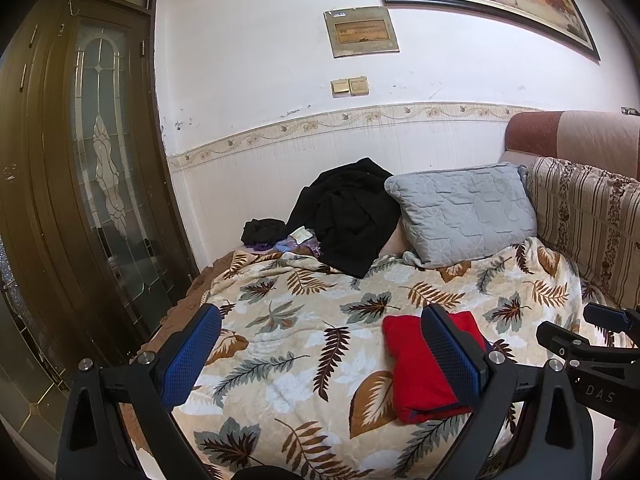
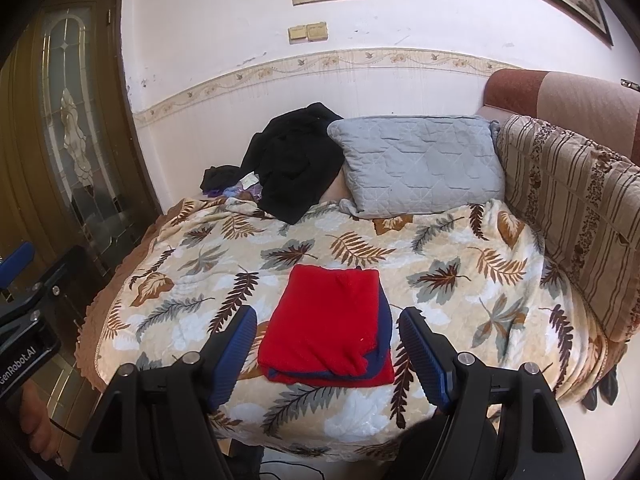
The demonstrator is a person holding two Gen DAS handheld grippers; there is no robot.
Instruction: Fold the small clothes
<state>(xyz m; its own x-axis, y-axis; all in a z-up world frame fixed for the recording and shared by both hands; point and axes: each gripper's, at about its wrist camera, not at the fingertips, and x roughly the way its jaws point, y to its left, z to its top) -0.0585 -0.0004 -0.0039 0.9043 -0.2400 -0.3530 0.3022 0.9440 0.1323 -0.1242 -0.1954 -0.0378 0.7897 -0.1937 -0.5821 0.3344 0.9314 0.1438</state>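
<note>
Leaf-print blanket [image 2: 400, 248] bears red garment [image 2: 324, 316], folded, blue lining showing.

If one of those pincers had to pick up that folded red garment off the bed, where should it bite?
Probably the near edge of the red garment, where the folded layers stack thick and a navy lining shows. It lies flat on the leaf-print blanket, so the right gripper, its jaws open straight in front of that edge, could come in low from the near side and pinch all layers together.
</note>
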